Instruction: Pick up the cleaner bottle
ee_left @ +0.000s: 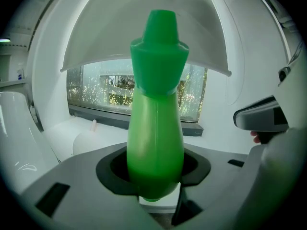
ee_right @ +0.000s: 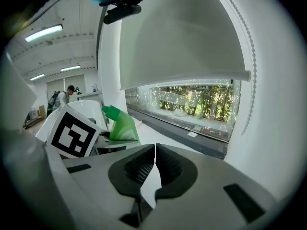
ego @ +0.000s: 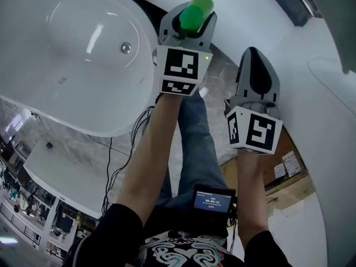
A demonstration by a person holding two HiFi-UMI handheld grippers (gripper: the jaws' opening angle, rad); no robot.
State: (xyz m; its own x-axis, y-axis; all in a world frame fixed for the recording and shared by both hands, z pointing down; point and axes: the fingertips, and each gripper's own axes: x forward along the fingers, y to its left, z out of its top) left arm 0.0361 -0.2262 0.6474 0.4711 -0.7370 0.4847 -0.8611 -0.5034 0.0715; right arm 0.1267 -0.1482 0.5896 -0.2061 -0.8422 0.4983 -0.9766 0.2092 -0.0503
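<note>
Your left gripper (ego: pixel 188 22) was clamped around the green bottle (ego: pixel 197 10), held aloft; the pickup looked essentially done.

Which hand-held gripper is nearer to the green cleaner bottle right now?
Left. The left hand-held gripper is clamped around the cleaner bottle; the right hand-held gripper, shut and empty, sits apart, off to the bottle's right in the head view.

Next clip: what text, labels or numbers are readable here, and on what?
Nothing reads clearly.
On the small black screen at the person's waist: digits, too small to read.
On the green plastic cleaner bottle: pale label, blurred.
On the white stickers of the brown cardboard box: too small.
</note>
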